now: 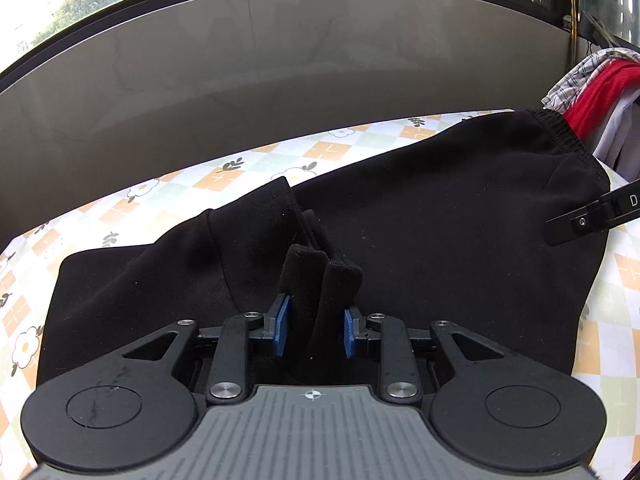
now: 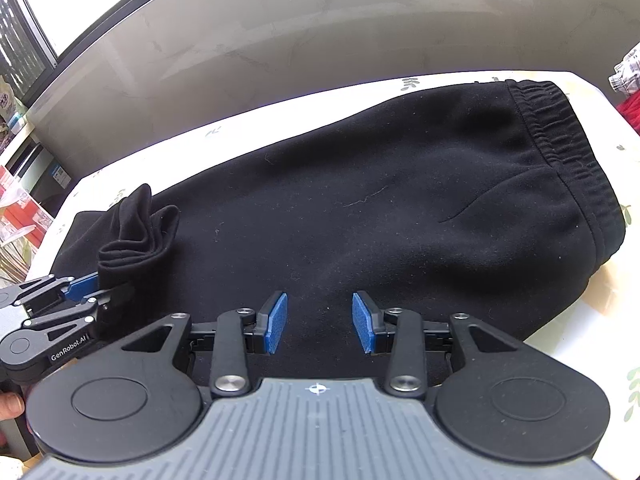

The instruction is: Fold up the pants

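Patterned tablecloth (image 1: 224,176) under window wall. Left gripper (image 1: 316,326) pinching bunched leg cuffs (image 1: 320,272) of black pants (image 2: 360,208). Right gripper (image 2: 320,322) spread, empty, hovering over mid-leg. Waistband (image 2: 560,136) at 2 o'clock. Risk: thick cuff bundle slipping from pads mid-fold, leaving crooked fold; clothes pile (image 1: 600,96) snagging.

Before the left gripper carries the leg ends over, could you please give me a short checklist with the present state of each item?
1. Left gripper shut on the leg cuffs: ok.
2. Both cuffs caught between the pads: cannot tell.
3. Right gripper open, holding nothing: ok.
4. Pants lying flat on the tablecloth: ok.
5. Waistband on the table, not overhanging: ok.
6. Clothes pile clear of the waistband: not ok, it sits right beside it.
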Demonstrator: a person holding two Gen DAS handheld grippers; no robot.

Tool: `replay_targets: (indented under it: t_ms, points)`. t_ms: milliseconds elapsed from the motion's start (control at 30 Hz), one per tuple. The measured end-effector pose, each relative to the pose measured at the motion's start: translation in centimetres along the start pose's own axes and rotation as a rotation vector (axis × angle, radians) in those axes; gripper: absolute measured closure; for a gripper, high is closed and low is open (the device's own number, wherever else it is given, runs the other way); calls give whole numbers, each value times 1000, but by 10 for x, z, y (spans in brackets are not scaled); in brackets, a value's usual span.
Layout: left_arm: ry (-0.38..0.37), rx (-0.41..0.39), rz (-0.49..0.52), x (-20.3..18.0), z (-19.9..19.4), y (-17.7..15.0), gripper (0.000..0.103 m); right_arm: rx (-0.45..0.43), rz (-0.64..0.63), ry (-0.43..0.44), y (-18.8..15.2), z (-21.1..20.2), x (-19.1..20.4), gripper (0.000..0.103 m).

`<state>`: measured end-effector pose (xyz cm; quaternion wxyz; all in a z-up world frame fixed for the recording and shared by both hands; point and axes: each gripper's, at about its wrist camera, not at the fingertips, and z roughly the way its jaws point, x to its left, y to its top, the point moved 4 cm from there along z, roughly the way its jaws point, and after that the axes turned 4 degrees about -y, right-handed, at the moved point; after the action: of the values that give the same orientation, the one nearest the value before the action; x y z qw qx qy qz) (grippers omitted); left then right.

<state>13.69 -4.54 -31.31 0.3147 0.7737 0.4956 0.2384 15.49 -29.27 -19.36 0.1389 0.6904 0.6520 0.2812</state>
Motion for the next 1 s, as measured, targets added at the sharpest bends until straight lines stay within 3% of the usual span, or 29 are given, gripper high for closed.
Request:
replay_targets:
  t_ms: [67,167,267,333,400,533,667,767,833,867,1000]
  points:
    - [-87,10,-50,11,-4,2,54,7,-9,12,3,3,4,63]
    - [-216,-27,-160,28,-20,7,51,12,-23,38,11,9,16,63]
    - [-206,-72,-282,58,-38,9,52,11,-66,73,18,15,38,63]
    - [-159,-103,-391,80,-53,6,52,15,-103,103,20,20,58,63]
    - [-64,-104,-458,102,-61,7,53,25,-141,138,21,27,78,63]
    - [124,-49,-545,143,-68,-15,58,35,-224,213,20,41,123,63]
    - [232,-1,-580,164,-72,-31,59,30,-268,256,20,51,154,63]
    - [249,21,-581,167,-74,-36,59,68,-299,242,16,65,166,63]
    - [251,29,-573,171,-76,-38,58,86,-304,195,15,73,166,92]
    - [250,32,-566,172,-79,-42,58,90,-292,198,16,70,162,98]
    - [214,16,-541,168,-75,-31,58,55,-226,199,18,49,142,99]
